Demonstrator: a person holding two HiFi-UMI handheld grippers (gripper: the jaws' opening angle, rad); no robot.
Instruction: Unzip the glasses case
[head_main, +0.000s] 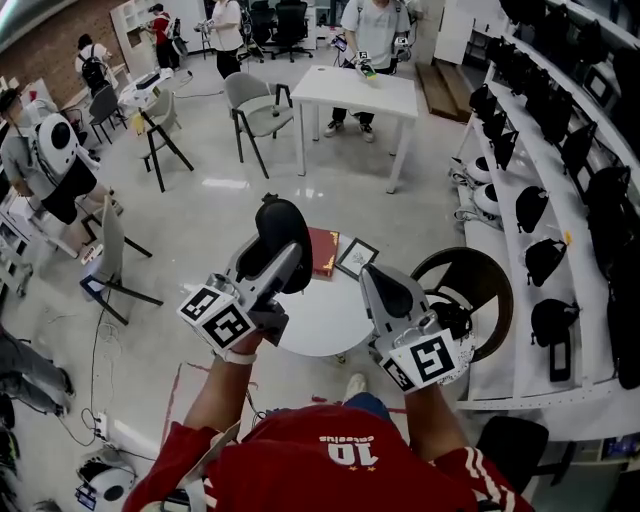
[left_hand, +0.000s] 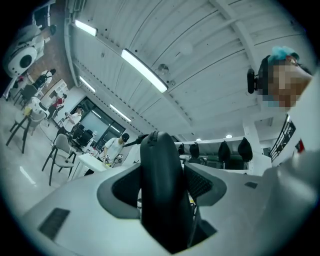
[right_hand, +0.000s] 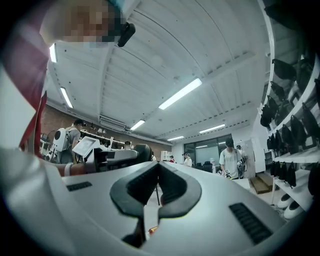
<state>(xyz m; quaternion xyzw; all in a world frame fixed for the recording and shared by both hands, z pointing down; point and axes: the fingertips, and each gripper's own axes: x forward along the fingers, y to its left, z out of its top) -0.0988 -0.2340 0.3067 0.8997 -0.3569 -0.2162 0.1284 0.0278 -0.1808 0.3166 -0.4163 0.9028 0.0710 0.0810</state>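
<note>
Hand-held gripper (right_hand: 158, 165), jaws together, empty

The glasses case (head_main: 283, 228) is black, smooth and long, with round ends, a bit like a big egg. It stands on its thin edge between the two jaws of the left hand-held gripper (left_hand: 162, 187), which squeeze its sides, and its round end sticks out past the jaw tips. It is up in the air, off the round white tabletop (head_main: 320, 322), and its zipper cannot be made out.
</note>
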